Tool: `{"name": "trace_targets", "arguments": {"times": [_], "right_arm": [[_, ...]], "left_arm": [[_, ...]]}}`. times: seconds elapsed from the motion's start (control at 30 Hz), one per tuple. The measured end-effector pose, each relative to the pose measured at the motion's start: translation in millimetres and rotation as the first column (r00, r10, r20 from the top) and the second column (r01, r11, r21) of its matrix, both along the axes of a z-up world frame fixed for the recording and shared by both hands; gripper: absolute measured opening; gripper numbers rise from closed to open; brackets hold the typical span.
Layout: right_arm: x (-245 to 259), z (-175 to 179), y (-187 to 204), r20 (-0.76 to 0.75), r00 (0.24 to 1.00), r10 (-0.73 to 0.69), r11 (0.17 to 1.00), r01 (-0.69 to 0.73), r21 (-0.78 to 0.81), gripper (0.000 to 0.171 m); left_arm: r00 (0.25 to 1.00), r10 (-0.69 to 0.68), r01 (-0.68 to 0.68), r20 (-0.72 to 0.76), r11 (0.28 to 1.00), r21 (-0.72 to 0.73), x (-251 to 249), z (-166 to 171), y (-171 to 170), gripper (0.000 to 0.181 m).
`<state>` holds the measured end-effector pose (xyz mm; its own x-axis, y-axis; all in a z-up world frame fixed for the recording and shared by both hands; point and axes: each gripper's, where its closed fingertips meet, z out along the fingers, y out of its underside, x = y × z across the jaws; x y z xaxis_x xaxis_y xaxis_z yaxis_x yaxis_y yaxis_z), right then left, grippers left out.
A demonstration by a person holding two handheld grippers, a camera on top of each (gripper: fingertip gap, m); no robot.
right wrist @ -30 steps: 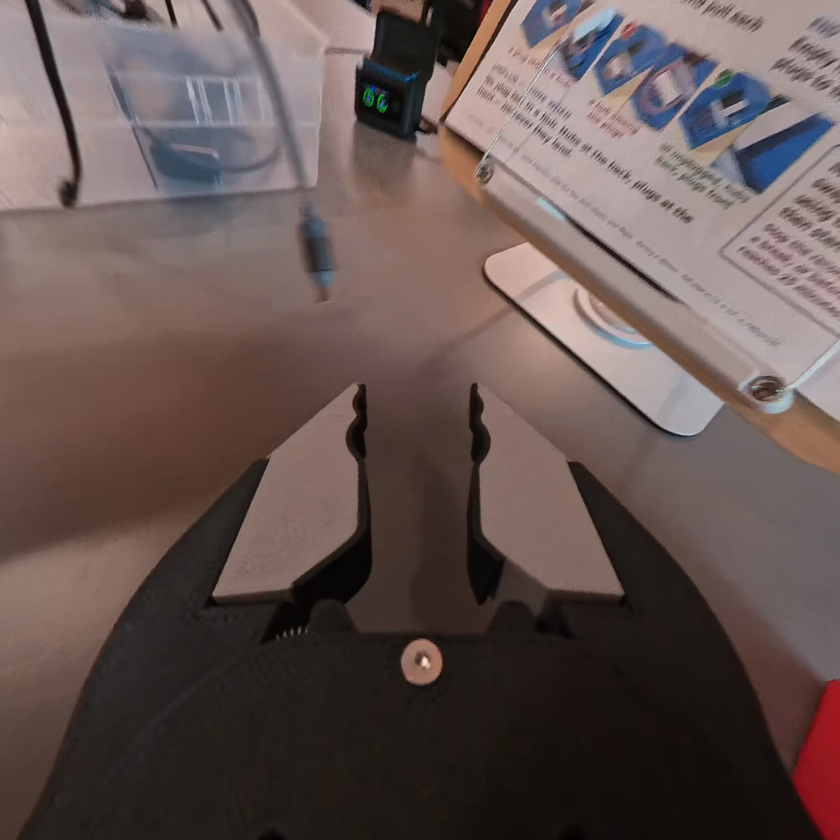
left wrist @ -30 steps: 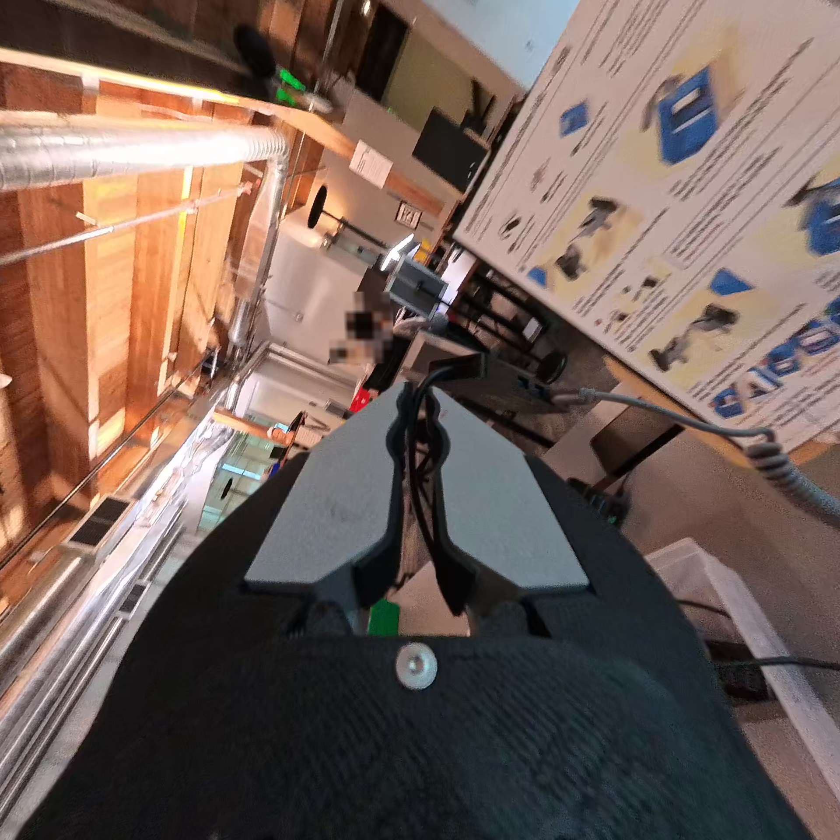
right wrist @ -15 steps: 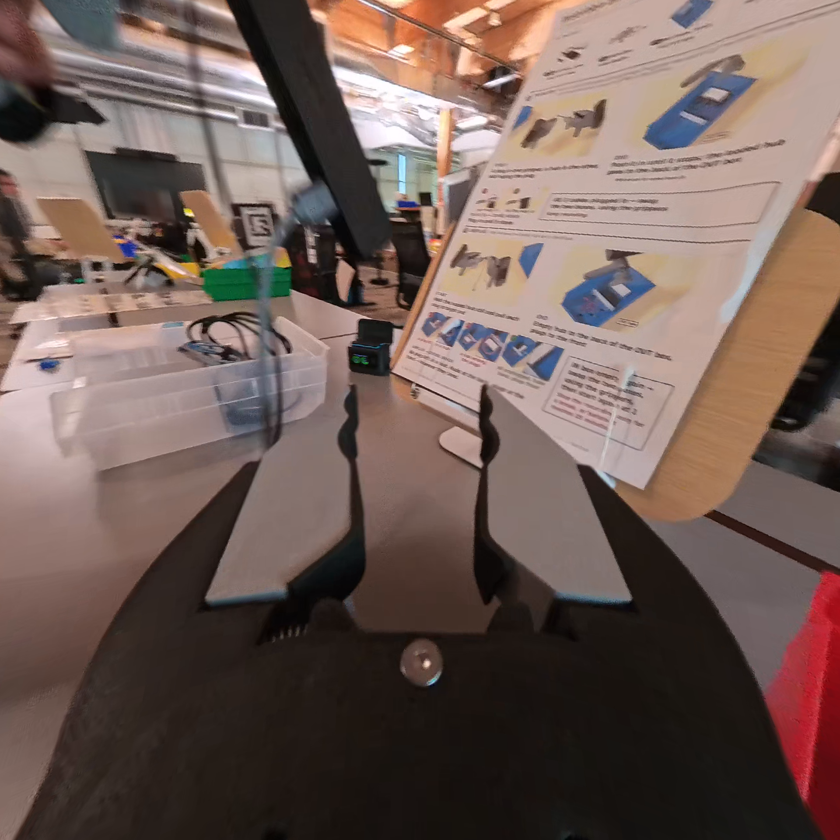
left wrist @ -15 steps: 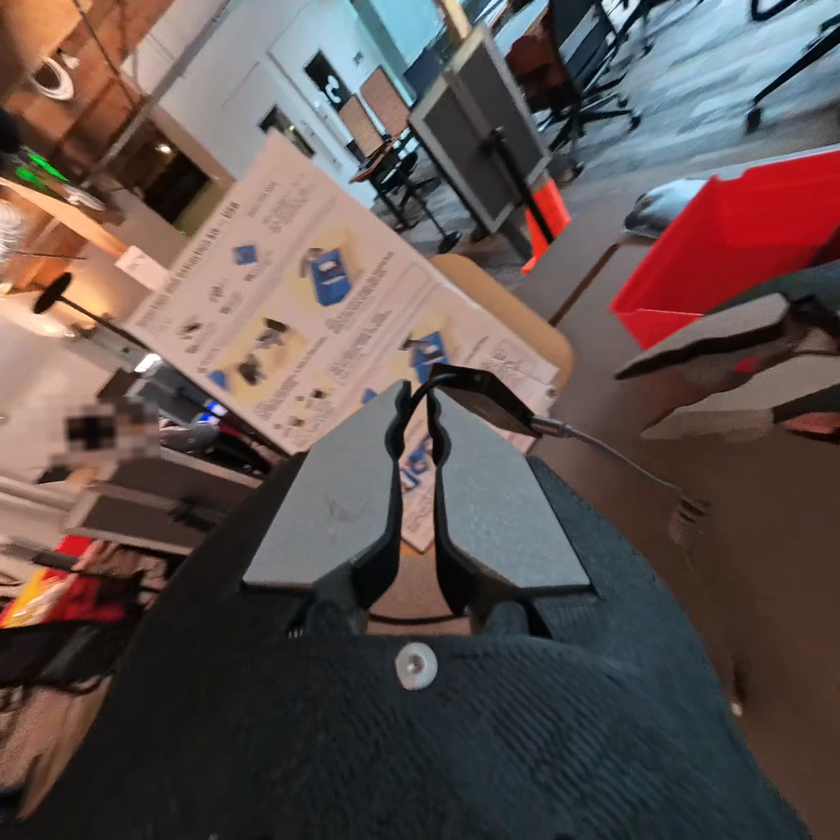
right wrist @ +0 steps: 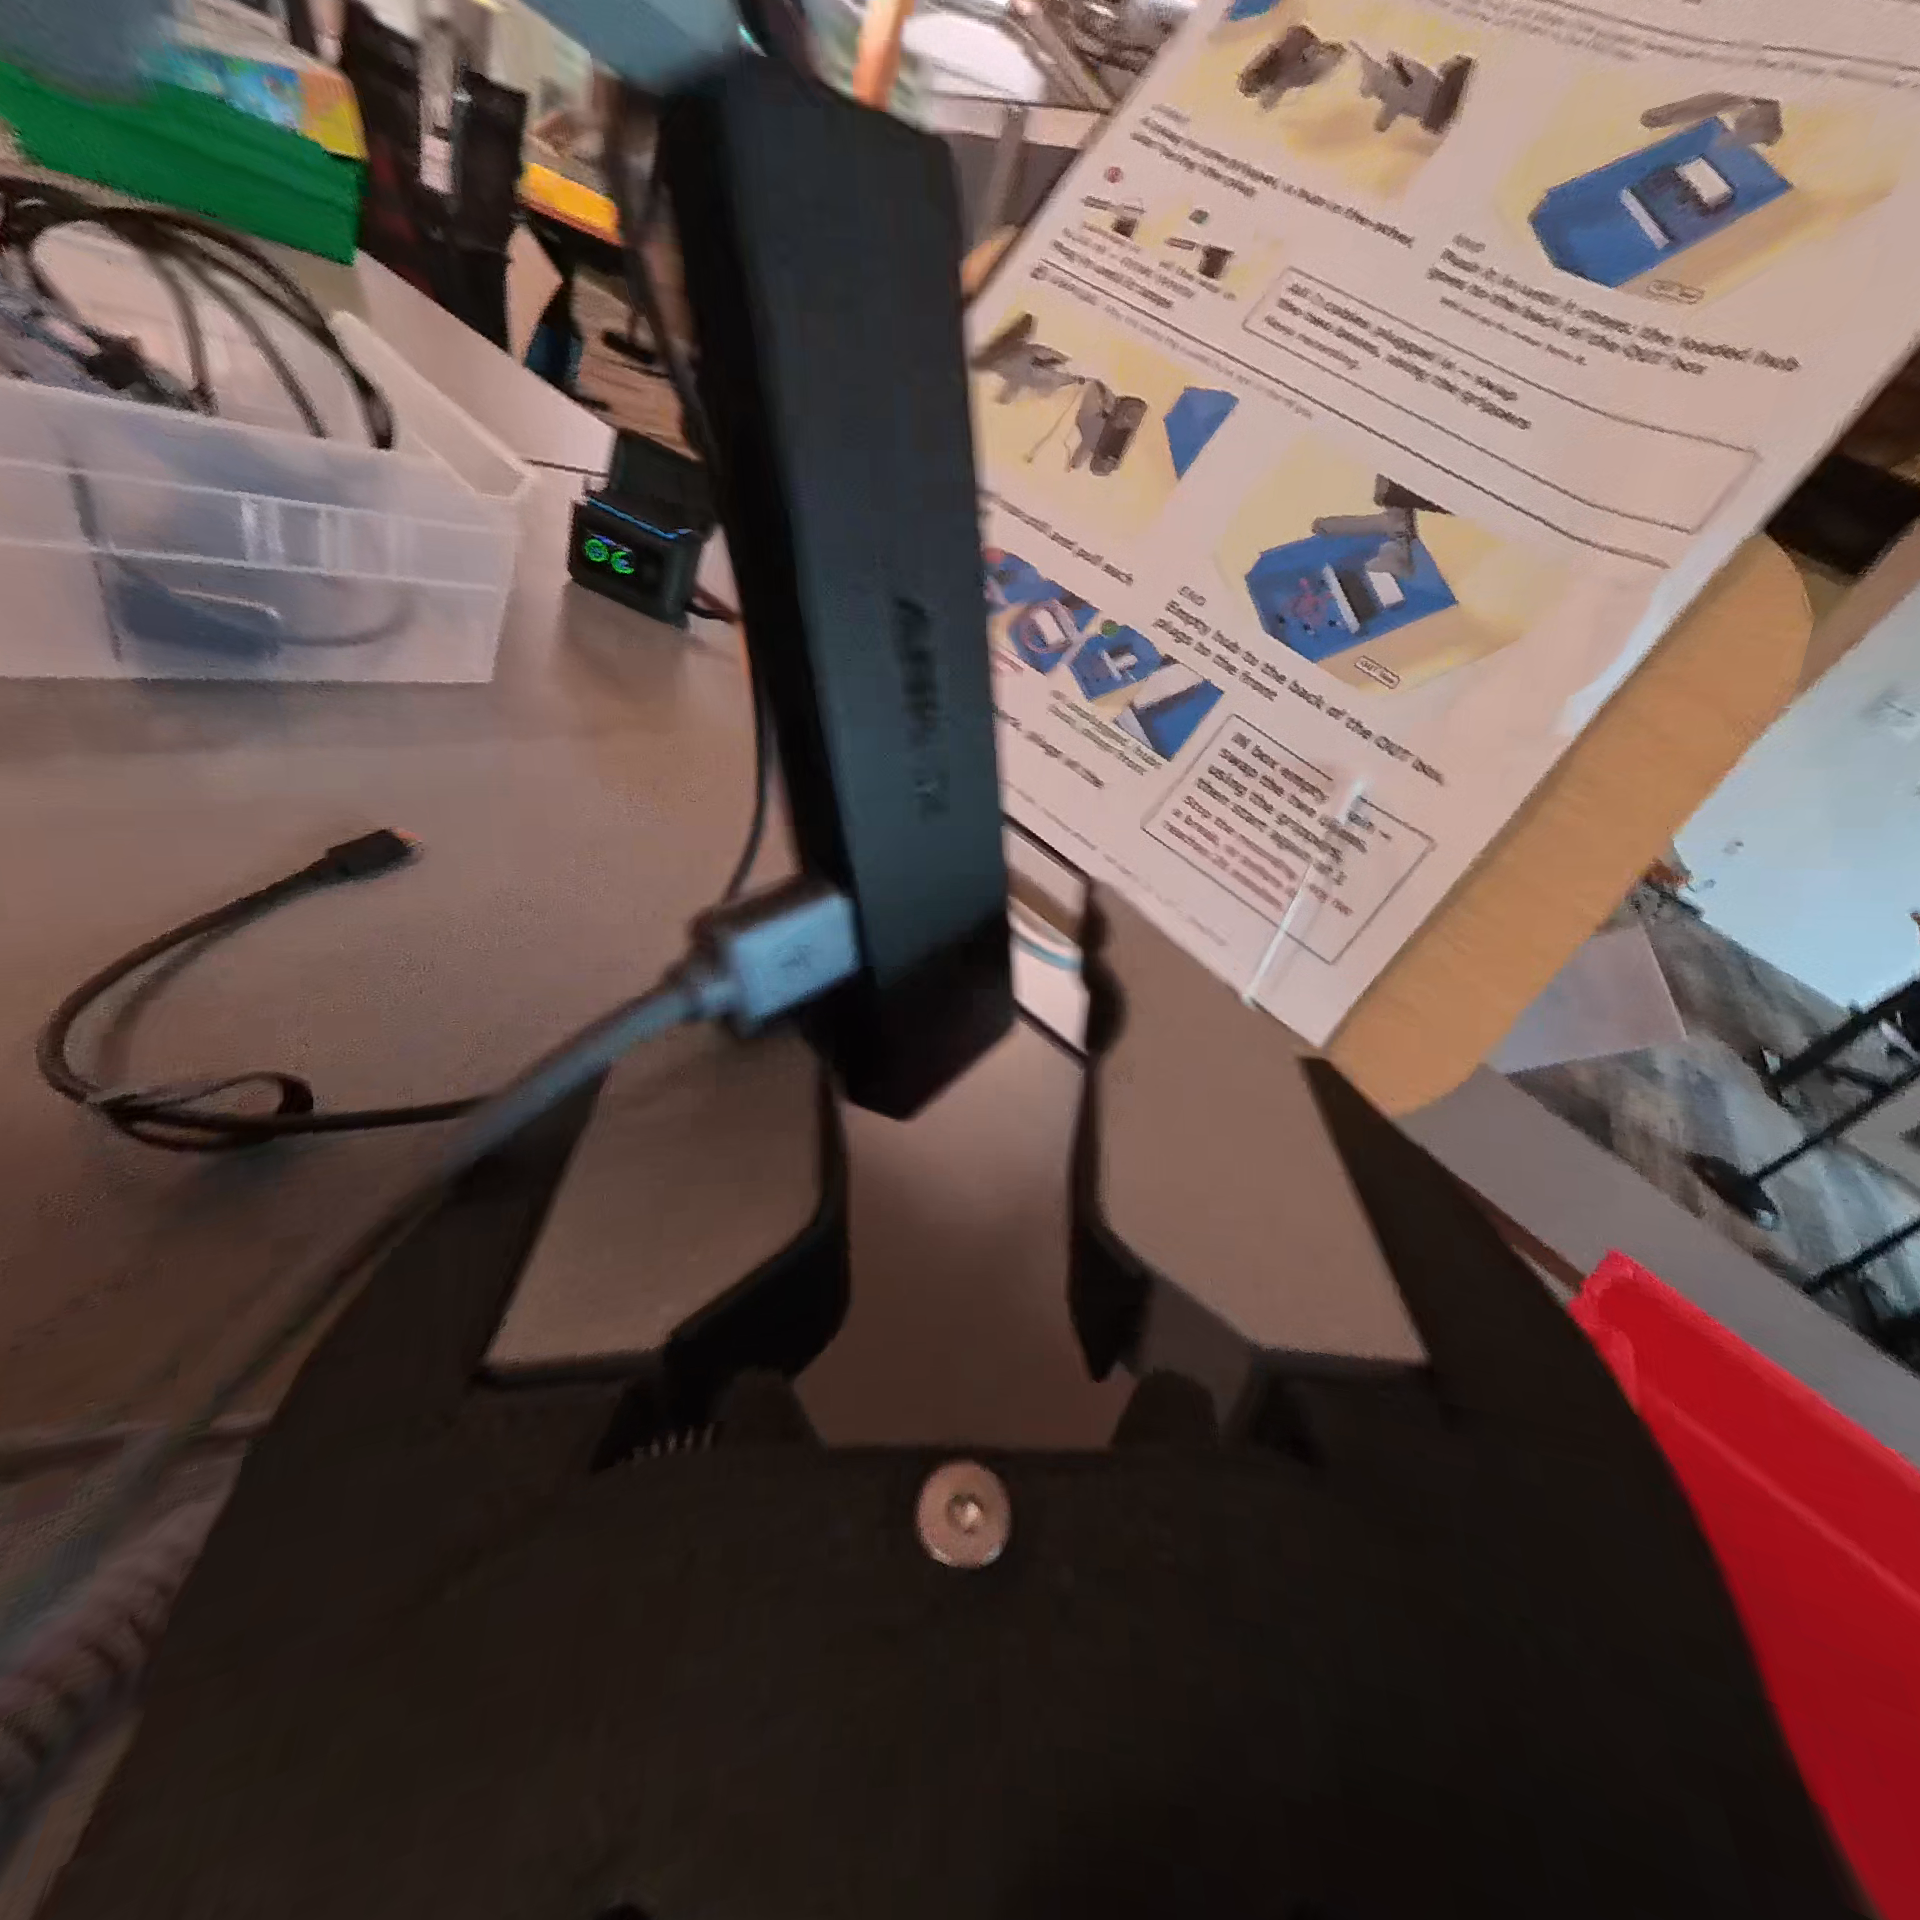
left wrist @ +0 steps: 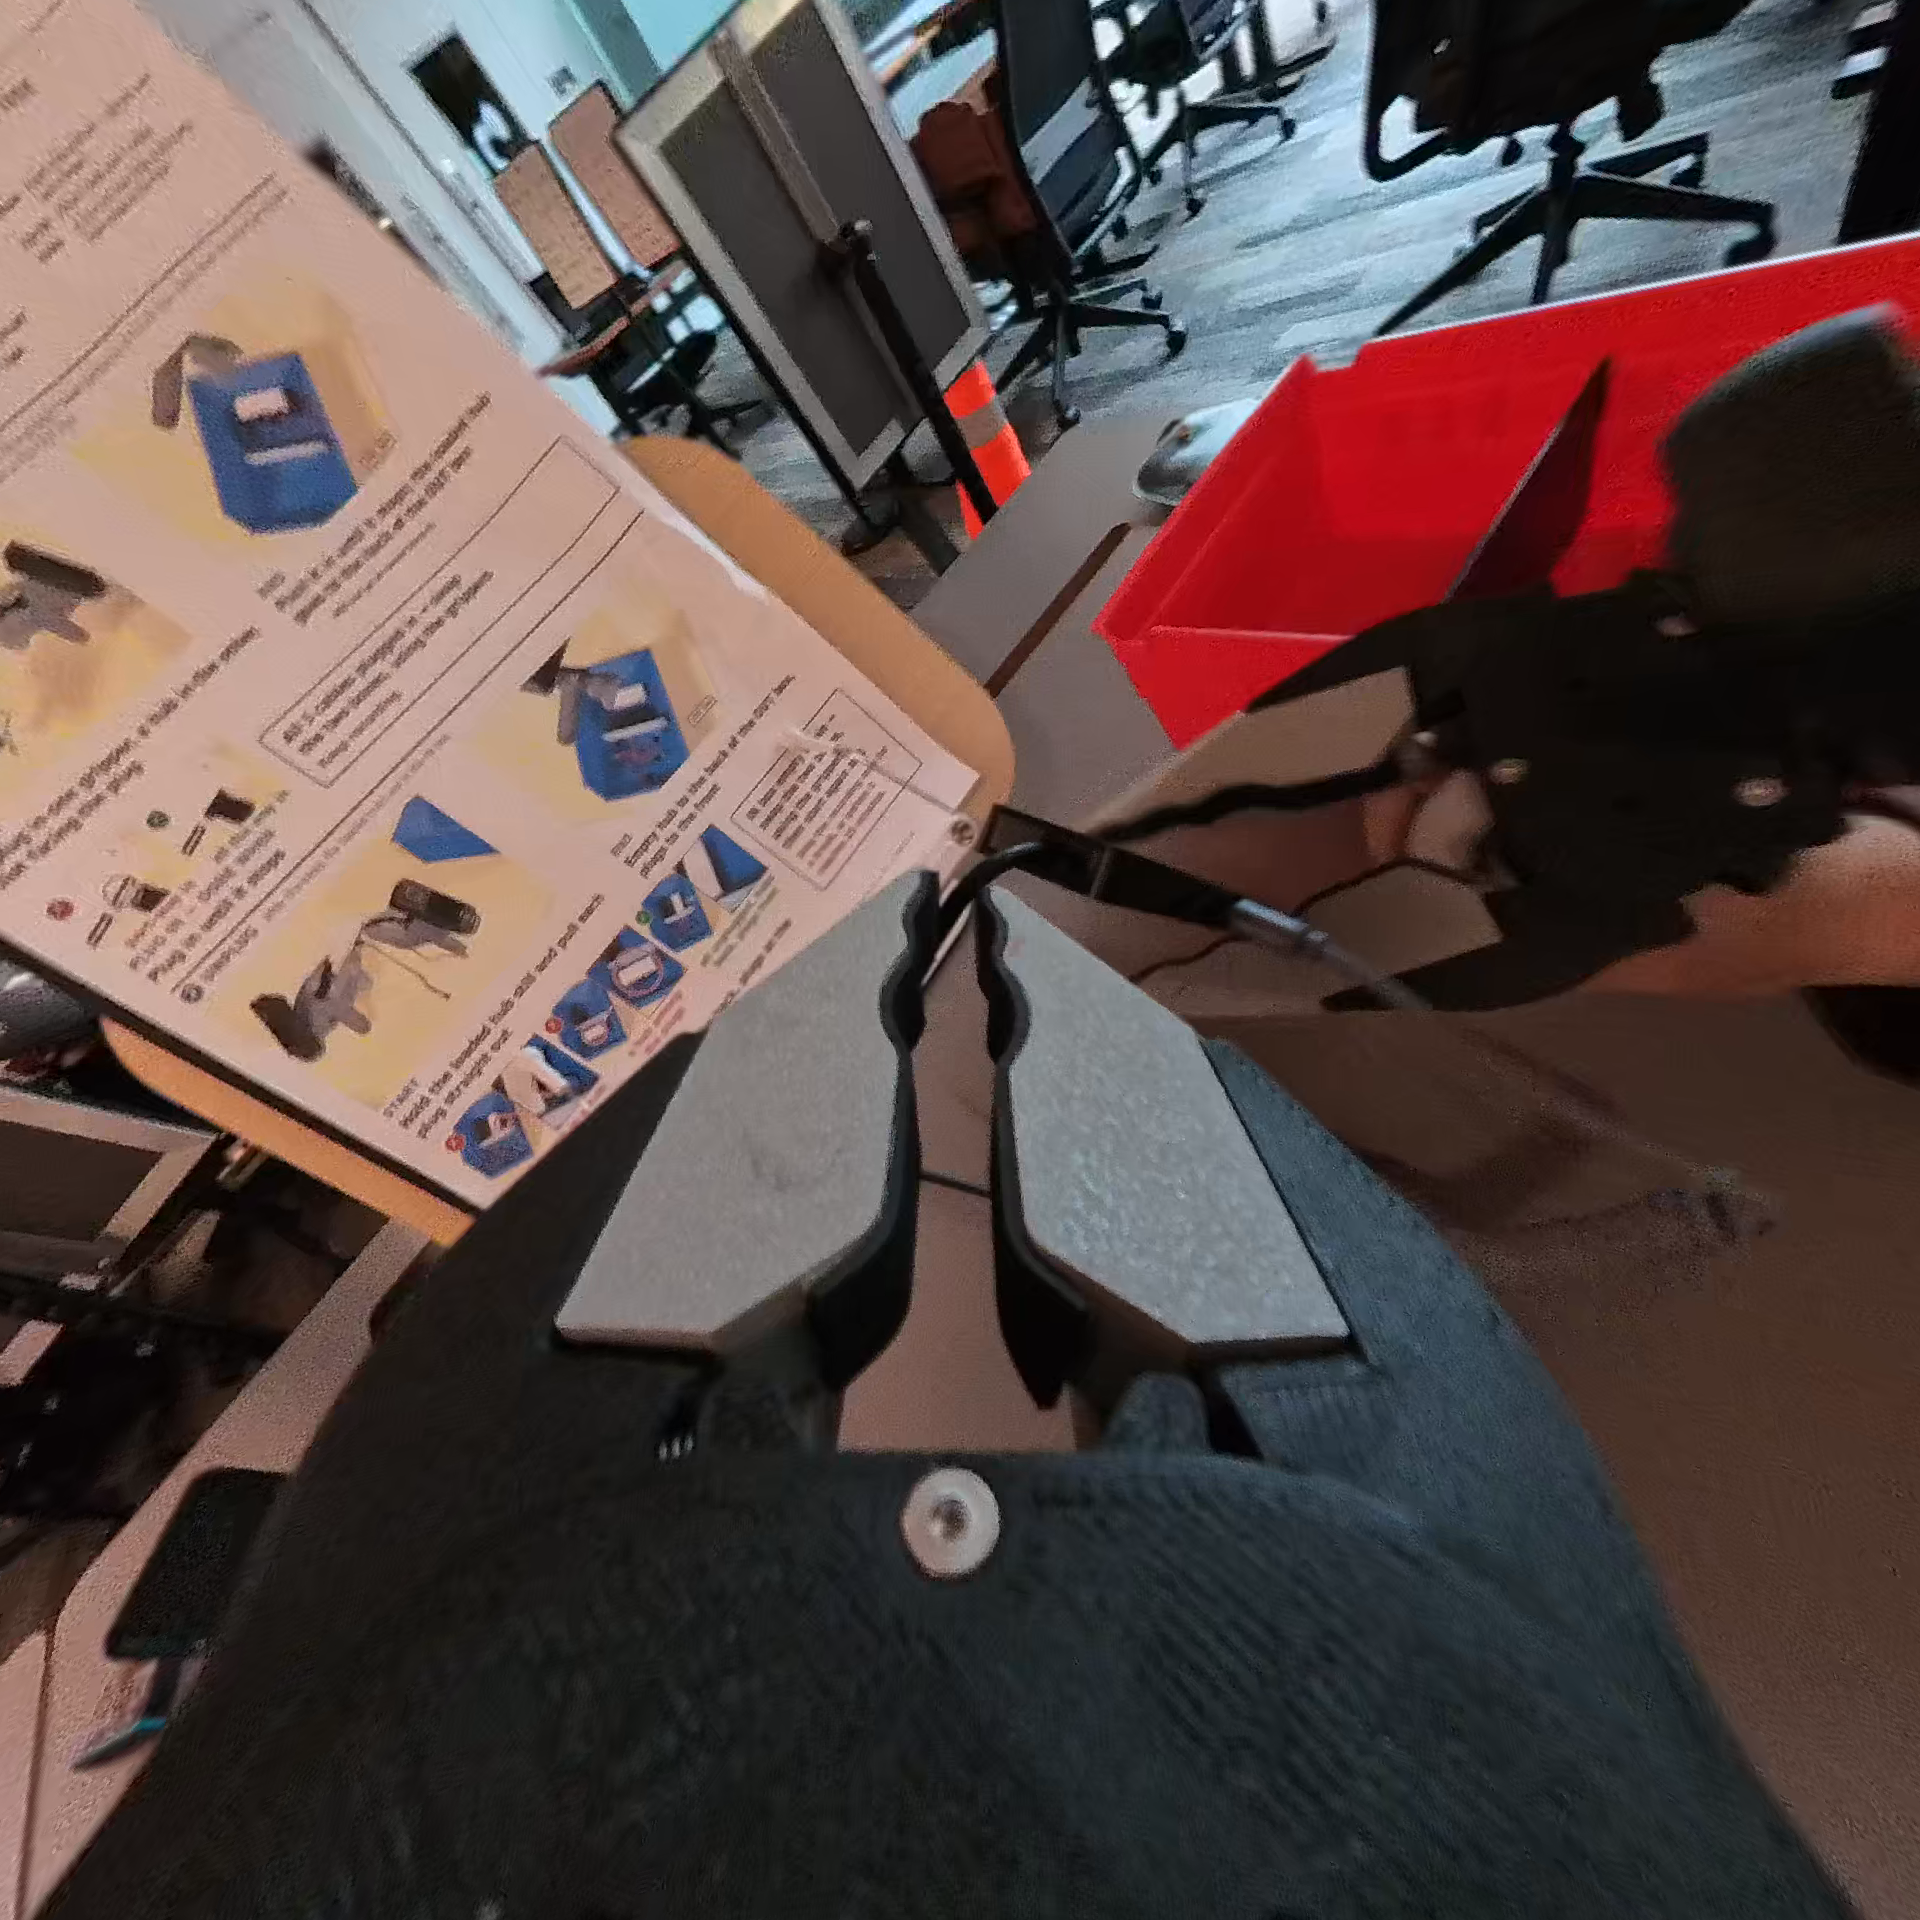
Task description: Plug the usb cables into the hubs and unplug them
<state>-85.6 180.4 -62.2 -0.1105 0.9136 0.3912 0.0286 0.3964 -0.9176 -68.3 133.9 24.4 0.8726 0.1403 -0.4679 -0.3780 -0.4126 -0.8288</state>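
Left tongs [left wrist: 948,914] pinched the black hub's [right wrist: 852,499] own lead. Hung long-axis upright just ahead of gaping right tongs [right wrist: 961,997], silver USB plug [right wrist: 784,961] seated, jutting leftward.

Each camera sits low behind its own claw, close above the desk [left wrist: 1714,1299]. Both views share the black hub [right wrist: 862,540] and instruction board [left wrist: 343,675].

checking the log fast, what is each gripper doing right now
Left gripper: shut on the hub's black cable.
Right gripper: open, jaws on either side of the black hub, not clamped.
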Motion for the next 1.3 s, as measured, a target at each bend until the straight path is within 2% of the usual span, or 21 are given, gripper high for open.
{"name": "trace_targets", "arguments": {"times": [0.03,0.17,0.27,0.33,0.47,0.53,0.6,0.7,0.77,0.83,0.97,1.1,1.2,1.27,1.3], "right_arm": [[1.4,-0.7,-4.7,-0.009,1.0,0.022,0.999,-0.021,0.034,0.025],[-3.4,-13.1,-3.2,0.061,0.998,0.023,0.996,-0.028,0.088,0.02],[-6.1,-38.0,-8.8,0.225,0.97,0.09,0.994,-0.1,0.033,0.011],[-6.3,-56.1,-13.3,0.328,0.937,0.12,0.991,-0.132,0.012,0.009],[-1.5,-78.8,-29.4,0.446,0.862,0.241,0.97,-0.23,-0.081,0.007],[5.8,-86.5,-43.9,0.49,0.803,0.339,0.939,-0.32,-0.126,0.007],[13.1,-89.2,-53.8,0.513,0.761,0.397,0.914,-0.377,-0.148,0.007],[26.8,-102.3,-59.3,0.59,0.68,0.434,0.885,-0.445,-0.139,0.007],[36.5,-112.3,-62.2,0.634,0.617,0.465,0.859,-0.488,-0.155,0.007],[45.0,-117.9,-65.8,0.656,0.572,0.493,0.832,-0.531,-0.162,0.007],[54.5,-116.1,-76.3,0.64,0.518,0.568,0.781,-0.584,-0.221,0.007],[58.2,-121.3,-79.7,0.644,0.479,0.596,0.757,-0.602,-0.253,0.007],[62.1,-116.7,-89.0,0.607,0.449,0.656,0.717,-0.623,-0.314,0.007],[61.2,-114.1,-92.8,0.596,0.444,0.669,0.71,-0.62,-0.335,0.007],[57.4,-114.4,-90.3,0.597,0.467,0.652,0.727,-0.608,-0.318,0.007]], "left_arm": [[1.0,0.02,-0.02,-0.003,1.0,0.009,-7.0,-5.1,-1.2,0.004],[0.994,0.075,-0.073,0.084,0.997,-0.023,-41.0,-40.7,-10.6,0.005],[0.978,0.157,-0.141,0.14,0.983,-0.116,-68.1,-86.7,-18.6,0.027],[0.981,0.111,-0.093,0.162,0.989,-0.111,-67.0,-104.2,-17.7,0.041],[0.986,-0.084,0.087,0.145,0.996,-0.02,-53.5,-124.0,-16.9,0.069],[0.975,-0.174,0.186,0.139,0.98,-0.072,-41.0,-134.3,-21.1,0.076],[0.961,-0.247,0.257,0.127,0.964,-0.07,-33.2,-141.9,-23.3,0.072],[0.913,-0.349,0.382,0.211,0.914,-0.14,-16.0,-163.8,-31.5,0.069],[0.887,-0.405,0.438,0.223,0.89,-0.129,-8.7,-164.9,-37.3,0.046],[0.829,-0.482,0.522,0.285,0.849,-0.082,6.2,-161.1,-43.2,0.031],[0.774,-0.515,0.573,0.369,0.817,-0.062,21.2,-165.3,-40.6,0.027],[0.787,-0.528,0.588,0.32,0.799,-0.127,29.1,-179.1,-37.2,0.025],[0.751,-0.568,0.629,0.335,0.77,-0.105,40.0,-178.4,-38.3,0.021],[0.746,-0.568,0.638,0.348,0.759,-0.131,44.1,-185.4,-36.3,0.021],[0.757,-0.56,0.628,0.338,0.765,-0.141,43.8,-188.0,-33.2,0.017]]}}
